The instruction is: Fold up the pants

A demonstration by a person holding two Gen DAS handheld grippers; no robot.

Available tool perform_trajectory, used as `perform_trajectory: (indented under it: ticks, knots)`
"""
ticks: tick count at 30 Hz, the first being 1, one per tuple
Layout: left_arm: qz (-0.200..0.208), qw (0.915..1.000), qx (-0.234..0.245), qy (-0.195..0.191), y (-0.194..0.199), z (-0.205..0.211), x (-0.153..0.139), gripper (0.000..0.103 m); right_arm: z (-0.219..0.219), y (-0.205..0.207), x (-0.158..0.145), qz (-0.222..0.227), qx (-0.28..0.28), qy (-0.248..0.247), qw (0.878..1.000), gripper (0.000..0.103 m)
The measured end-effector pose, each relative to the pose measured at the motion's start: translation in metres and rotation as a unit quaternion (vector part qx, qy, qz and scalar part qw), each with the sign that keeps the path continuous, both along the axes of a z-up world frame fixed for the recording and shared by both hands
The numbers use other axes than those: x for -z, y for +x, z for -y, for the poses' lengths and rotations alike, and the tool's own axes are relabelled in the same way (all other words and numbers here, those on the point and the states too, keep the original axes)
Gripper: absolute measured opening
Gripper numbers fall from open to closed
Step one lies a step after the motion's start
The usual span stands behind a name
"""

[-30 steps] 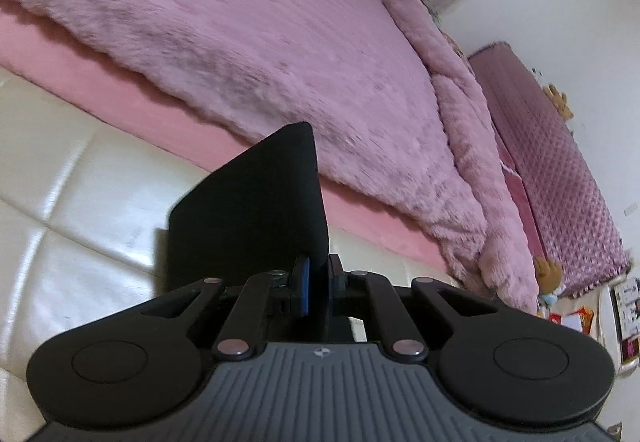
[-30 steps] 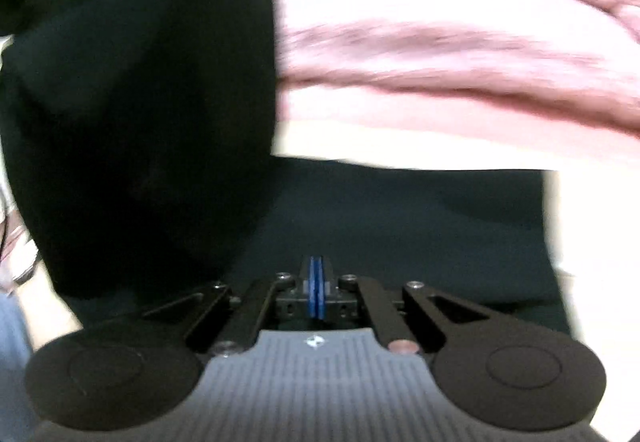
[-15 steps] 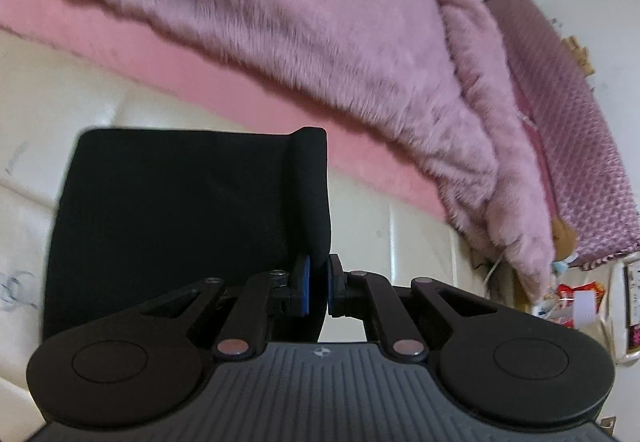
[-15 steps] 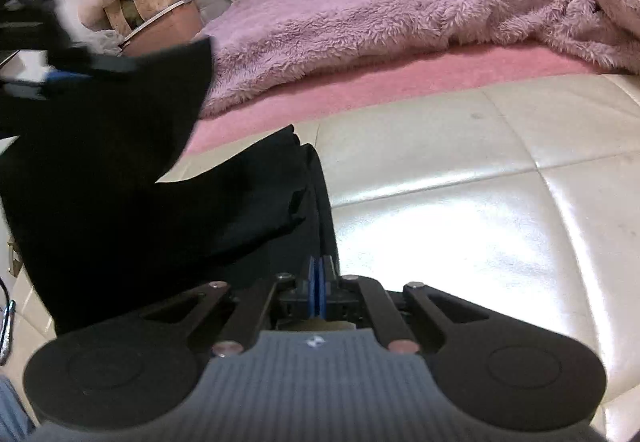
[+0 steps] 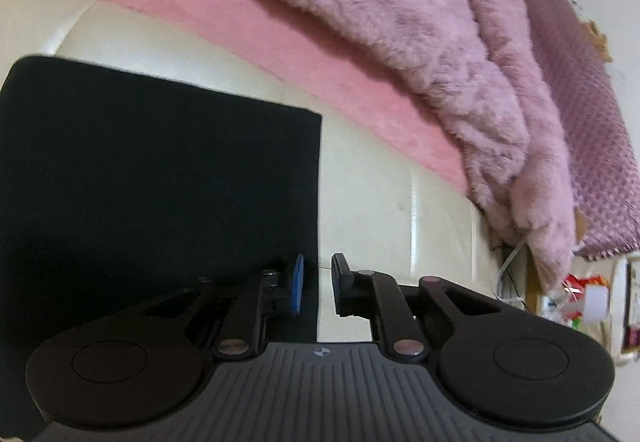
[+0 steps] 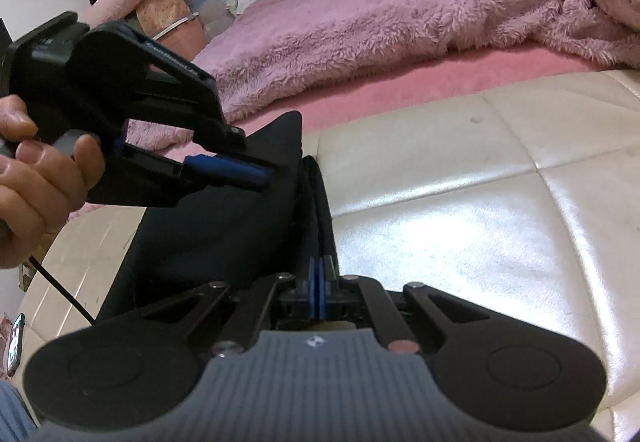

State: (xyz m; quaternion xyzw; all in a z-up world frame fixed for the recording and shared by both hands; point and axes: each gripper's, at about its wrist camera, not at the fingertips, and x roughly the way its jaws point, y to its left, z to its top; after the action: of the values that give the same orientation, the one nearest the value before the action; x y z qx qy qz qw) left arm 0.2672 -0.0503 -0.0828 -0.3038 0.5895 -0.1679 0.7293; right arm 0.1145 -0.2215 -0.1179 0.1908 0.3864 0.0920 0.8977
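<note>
1. The right gripper (image 6: 319,292) is nearest, its jaws pressed together on the near edge of the black pants (image 6: 224,238).
2. The pants lie folded flat on the cream leather bench (image 6: 460,210), their right edge straight (image 5: 160,178).
3. The left gripper (image 5: 318,284) hangs over that right edge, jaws apart and holding nothing; a hand (image 6: 36,194) grips it.
4. Beyond the pants, a pink sheet (image 5: 280,42) and a fluffy pink blanket (image 5: 380,2) cover the bed.
</note>
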Motion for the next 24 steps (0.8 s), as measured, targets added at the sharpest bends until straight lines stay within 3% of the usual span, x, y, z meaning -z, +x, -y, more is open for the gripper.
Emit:
perform_trajectory:
  ticks: [6,10,18,21,24]
  knots:
    - [0.066,0.9974,0.017,0.024,-0.017,-0.039,-0.032,0.017,0.016,-0.014,-0.016,0.006,0.025,0.026,0.999,0.003]
    - [0.092,0.9942,0.008,0.054,-0.035,-0.079,-0.035,0.017,0.032,-0.024,-0.021,0.001,0.033,0.082,0.996,0.022]
    - [0.082,0.9941,-0.026,0.066,-0.067,-0.136,-0.020,0.017,0.017,-0.010,-0.007,-0.042,0.016,0.122,0.992,0.021]
    - [0.084,0.9939,-0.028,0.065,-0.072,-0.146,-0.018,0.017,0.010,-0.002,-0.009,-0.053,0.018,0.116,0.992,0.005]
    - [0.093,0.9927,-0.024,0.072,-0.072,-0.149,-0.017,0.017,0.000,0.000,-0.041,-0.015,0.005,0.082,0.996,0.002]
